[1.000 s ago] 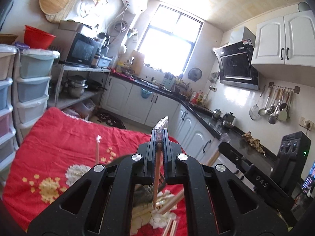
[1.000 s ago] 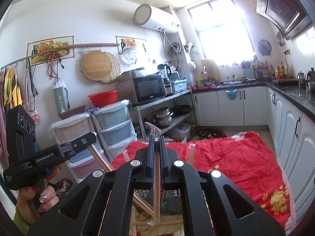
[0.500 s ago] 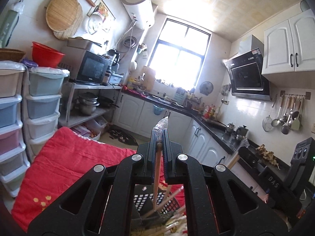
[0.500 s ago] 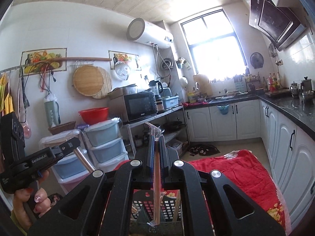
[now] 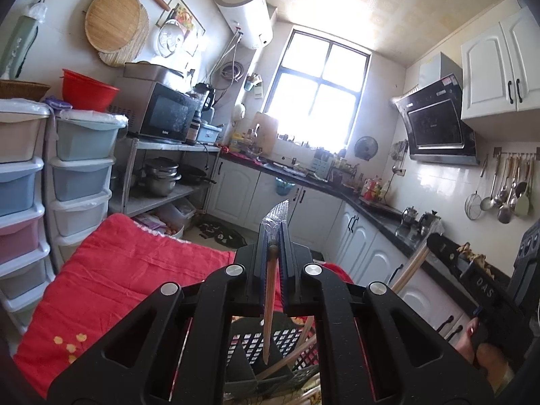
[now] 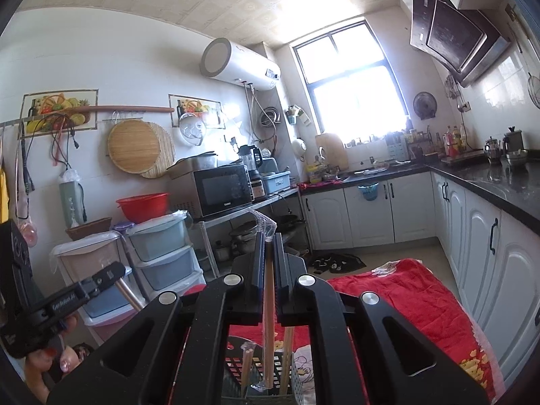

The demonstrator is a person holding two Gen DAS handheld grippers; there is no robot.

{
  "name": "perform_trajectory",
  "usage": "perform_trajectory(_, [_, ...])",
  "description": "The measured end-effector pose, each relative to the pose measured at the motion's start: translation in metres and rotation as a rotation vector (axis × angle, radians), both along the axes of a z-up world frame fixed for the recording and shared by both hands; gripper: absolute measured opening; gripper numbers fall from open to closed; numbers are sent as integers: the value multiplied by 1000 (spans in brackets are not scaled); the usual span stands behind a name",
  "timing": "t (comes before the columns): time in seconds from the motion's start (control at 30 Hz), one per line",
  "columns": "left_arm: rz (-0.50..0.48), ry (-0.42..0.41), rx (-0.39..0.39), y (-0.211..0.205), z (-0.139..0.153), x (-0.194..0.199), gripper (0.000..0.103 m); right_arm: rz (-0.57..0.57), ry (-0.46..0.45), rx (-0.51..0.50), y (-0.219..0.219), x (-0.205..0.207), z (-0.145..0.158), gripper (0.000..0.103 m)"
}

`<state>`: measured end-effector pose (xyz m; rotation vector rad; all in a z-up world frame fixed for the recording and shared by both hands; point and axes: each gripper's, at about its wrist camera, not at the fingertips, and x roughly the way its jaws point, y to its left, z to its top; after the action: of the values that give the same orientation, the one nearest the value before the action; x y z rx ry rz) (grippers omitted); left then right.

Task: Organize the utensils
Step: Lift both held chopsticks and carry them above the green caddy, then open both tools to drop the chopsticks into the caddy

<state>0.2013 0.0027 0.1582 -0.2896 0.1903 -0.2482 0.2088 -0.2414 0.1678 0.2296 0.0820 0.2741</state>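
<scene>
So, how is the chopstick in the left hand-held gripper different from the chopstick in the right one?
The left chopstick has a dark top end; the right chopstick looks pale along its whole length. The left chopstick tapers to a bare point above the black basket, while the right chopstick's lower end shows clear wrapping and reaches down inside the basket. Both hang nearly upright, clamped in a shut hand-held gripper with plastic film sticking out at the top.

A red flowered cloth (image 6: 398, 300) covers the surface; a dark slotted basket (image 6: 236, 368) apparently rests on it.
</scene>
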Motion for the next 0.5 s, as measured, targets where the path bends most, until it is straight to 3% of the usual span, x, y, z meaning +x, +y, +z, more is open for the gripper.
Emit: perform_trajectory(0.5, [-26,69,34,-10,-31,12,3,-9,70,-1,13,21,-31,5])
